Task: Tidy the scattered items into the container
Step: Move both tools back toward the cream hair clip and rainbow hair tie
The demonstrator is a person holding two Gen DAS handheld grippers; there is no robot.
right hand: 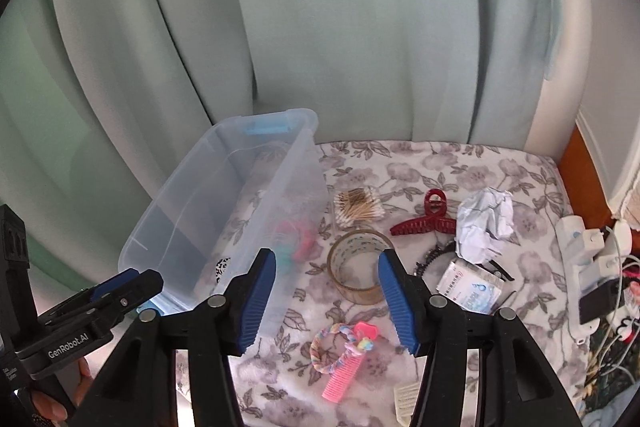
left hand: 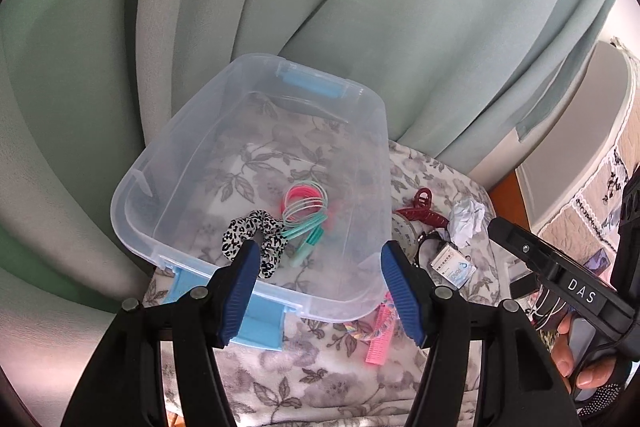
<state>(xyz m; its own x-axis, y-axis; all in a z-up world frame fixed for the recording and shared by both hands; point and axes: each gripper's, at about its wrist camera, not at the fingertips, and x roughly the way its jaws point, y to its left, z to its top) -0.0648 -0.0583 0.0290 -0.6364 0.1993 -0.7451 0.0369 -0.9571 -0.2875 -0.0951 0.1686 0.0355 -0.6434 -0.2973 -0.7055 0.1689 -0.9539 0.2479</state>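
Note:
A clear plastic container with blue latches sits on a floral blanket. Inside it lie a leopard-print scrunchie and pink and teal coil hair ties. My left gripper hovers open over the container's near wall, holding nothing. My right gripper stands open just right of the container, above a clear tape roll, empty too. Beside the roll lie a cotton swab pack, a red claw clip, crumpled paper, a small white box, a pink comb and a rainbow braided tie.
Pale green curtains hang close behind the blanket. A white power strip with plugs and cables lies at the right edge, by a wooden board. A black hair band and a white comb lie near the right gripper.

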